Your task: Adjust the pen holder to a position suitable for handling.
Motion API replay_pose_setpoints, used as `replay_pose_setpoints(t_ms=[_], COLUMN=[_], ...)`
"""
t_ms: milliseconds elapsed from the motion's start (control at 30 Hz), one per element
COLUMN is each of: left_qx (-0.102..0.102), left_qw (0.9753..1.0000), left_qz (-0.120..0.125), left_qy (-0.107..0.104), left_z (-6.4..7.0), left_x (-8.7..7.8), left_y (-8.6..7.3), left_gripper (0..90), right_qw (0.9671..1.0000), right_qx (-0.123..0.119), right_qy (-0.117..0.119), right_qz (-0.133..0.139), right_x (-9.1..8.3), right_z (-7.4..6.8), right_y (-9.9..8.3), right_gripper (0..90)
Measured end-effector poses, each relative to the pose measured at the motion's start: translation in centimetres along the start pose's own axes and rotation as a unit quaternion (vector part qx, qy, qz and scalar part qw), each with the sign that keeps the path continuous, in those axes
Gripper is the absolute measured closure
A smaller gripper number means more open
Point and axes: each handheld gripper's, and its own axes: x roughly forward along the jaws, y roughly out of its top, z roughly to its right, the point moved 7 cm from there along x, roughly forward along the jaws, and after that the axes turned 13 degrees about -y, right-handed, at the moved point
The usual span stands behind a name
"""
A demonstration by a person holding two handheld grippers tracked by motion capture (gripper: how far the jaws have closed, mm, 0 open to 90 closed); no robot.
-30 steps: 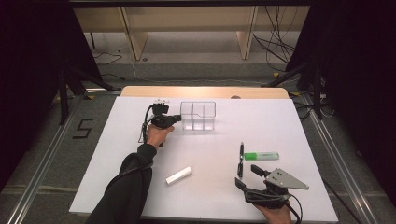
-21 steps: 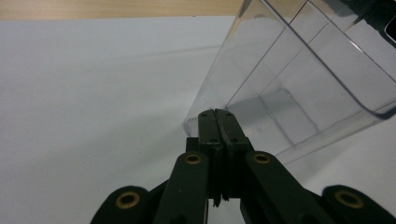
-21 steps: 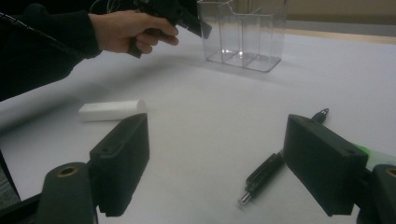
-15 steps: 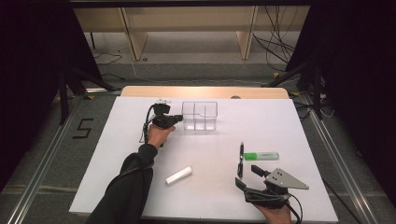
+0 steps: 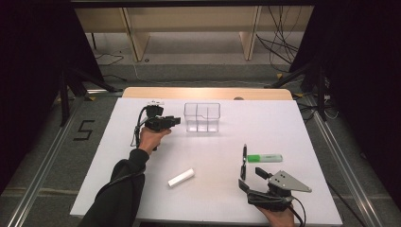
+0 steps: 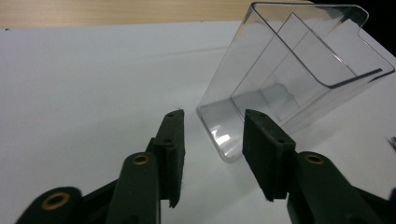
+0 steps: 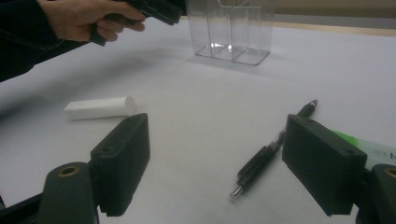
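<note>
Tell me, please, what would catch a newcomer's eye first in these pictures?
Most striking is the clear plastic compartment organizer, upright at the far middle of the white table, with the open left gripper held just beside its left wall. Nearer the person, the open right gripper hangs by a black pen and a green-capped highlighter. A white cylindrical stick lies alone at the near middle.

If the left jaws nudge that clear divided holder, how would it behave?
The clear holder looks thin-walled and empty, so it is probably light and would likely slide on the smooth white table. It stands tall on a small base, so a high push may tip it. Its glossy walls could slip between the left gripper's open jaws.
</note>
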Motion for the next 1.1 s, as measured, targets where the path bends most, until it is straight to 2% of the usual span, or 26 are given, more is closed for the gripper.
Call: replay_pose_setpoints(t_ms=[67, 200, 367, 533, 633, 833, 1100], left_qx=[-0.008, -0.016, -0.014, -0.016, -0.006, 0.015, 0.03], left_qw=[1.0, 0.9998, 0.9999, 0.9996, 0.9995, 0.9988, 0.997], left_qz=[-0.002, 0.002, -0.006, 0.008, 0.003, 0.009, 0.019], left_qy=[-0.001, -0.008, -0.008, -0.02, -0.029, -0.047, -0.069], left_z=[0.1, 0.5, 1.1, 1.9, 2.4, 3.8, 5.8], left_x=[-0.5, -1.6, -2.7, -3.9, -4.3, -5.1, -5.8], left_y=[-0.3, -0.8, -1.7, -2.3, -2.6, -3.3, -4.6], left_gripper=[48.2, 39.6, 32.0, 28.4, 26.7, 25.1, 22.4], right_qw=[1.0, 0.9998, 0.9995, 0.999, 0.9988, 0.9984, 0.9979], right_qx=[0.002, 0.008, 0.014, 0.024, 0.026, 0.026, 0.021], right_qy=[-0.004, -0.014, -0.024, -0.035, -0.038, -0.045, -0.053], right_qz=[-0.002, -0.008, -0.013, -0.016, -0.016, -0.021, -0.029], right_x=[0.0, 0.2, 0.3, 0.5, 0.6, 0.9, 0.9], right_z=[0.1, 0.3, 0.5, 0.9, 0.9, 1.1, 1.1], right_y=[0.0, -0.1, -0.1, -0.1, -0.1, -0.3, -0.4], right_gripper=[24.3, 24.5, 24.8, 25.2, 25.2, 25.2, 25.1])
